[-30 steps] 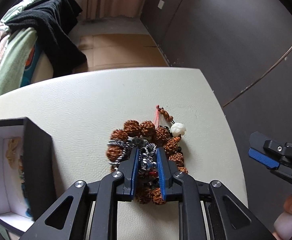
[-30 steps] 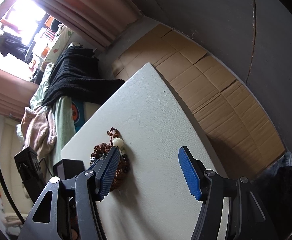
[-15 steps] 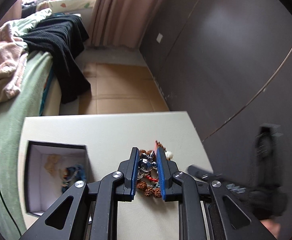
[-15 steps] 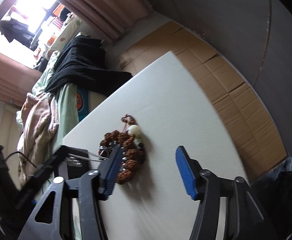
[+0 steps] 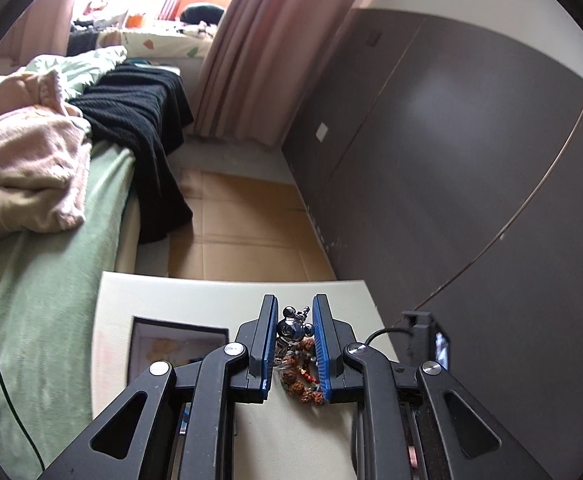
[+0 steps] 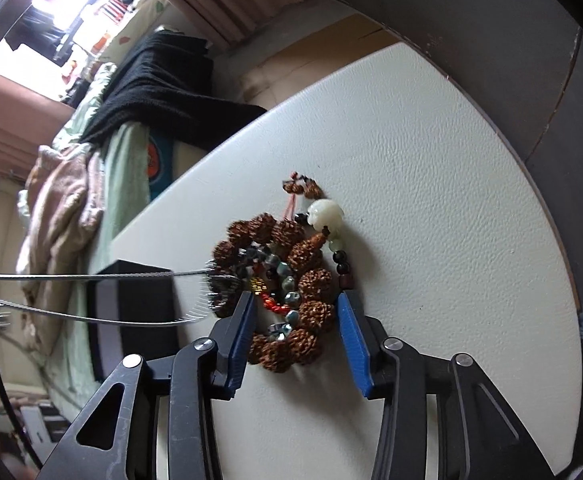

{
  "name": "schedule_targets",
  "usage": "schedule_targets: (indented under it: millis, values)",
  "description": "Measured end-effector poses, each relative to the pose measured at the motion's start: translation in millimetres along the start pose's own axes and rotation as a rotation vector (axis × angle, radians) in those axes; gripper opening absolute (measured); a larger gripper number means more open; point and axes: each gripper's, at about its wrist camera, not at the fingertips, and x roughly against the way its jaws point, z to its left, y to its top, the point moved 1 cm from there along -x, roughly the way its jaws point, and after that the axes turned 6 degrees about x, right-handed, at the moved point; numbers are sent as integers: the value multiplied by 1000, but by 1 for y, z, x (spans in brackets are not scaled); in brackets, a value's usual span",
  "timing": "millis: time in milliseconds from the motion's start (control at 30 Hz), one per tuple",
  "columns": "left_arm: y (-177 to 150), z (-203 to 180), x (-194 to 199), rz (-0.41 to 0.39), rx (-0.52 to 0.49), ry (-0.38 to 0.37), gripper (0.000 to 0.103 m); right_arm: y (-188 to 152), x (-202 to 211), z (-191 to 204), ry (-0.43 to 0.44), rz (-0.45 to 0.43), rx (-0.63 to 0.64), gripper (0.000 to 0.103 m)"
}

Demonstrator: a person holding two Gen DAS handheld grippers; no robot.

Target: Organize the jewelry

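Left tool (image 5: 294, 330) clenched on silver chain (image 5: 291, 326), right tool (image 6: 295, 336) closing around bead pile (image 6: 291, 280), black box (image 6: 131, 304) beside it

Silver chain (image 5: 294, 329) lifted; right tool (image 6: 296, 330) closing.

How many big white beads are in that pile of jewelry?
1. The white bead lies at the pile's far edge, beside the brown bead bracelet on the table. Others may be hidden underneath.

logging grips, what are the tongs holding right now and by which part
Left tongs pinch the silver chain's charm. Right tongs are closing around the brown bead bracelet, not yet gripping.
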Motion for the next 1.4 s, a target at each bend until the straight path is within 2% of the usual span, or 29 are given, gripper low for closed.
schedule_targets:
  millis: [100, 200, 333, 500, 700, 733, 767, 1000, 1400]
  values:
    - [5, 5, 16, -29, 15, -3, 18, -1, -4, -1, -23, 12, -5, 26]
    - [8, 10, 29, -52, 28, -4, 18, -1, 0, -2, -28, -9, -6, 21]
    - [13, 12, 50, -84, 40, -23, 18, -3, 17, 3, 11, -53, 4, 21]
    - [21, 3, 73, -128, 9, -39, 18, -9, 53, 16, 88, -135, 40, 21]
    - [34, -7, 104, -194, -1, -77, 17, -19, 84, 28, 122, -200, 86, 21]
    - [38, -10, 108, -198, 1, -86, 15, -18, 85, 29, 124, -202, 86, 21]
    - [41, -13, 112, -205, -7, -87, 2, -19, 87, 28, 130, -202, 86, 21]
    - [62, -32, 129, -244, -57, -37, 2, -19, 96, 32, 145, -212, 104, 21]
    - [87, -44, 162, -326, -101, 43, 2, -18, 95, 33, 153, -195, 124, 21]
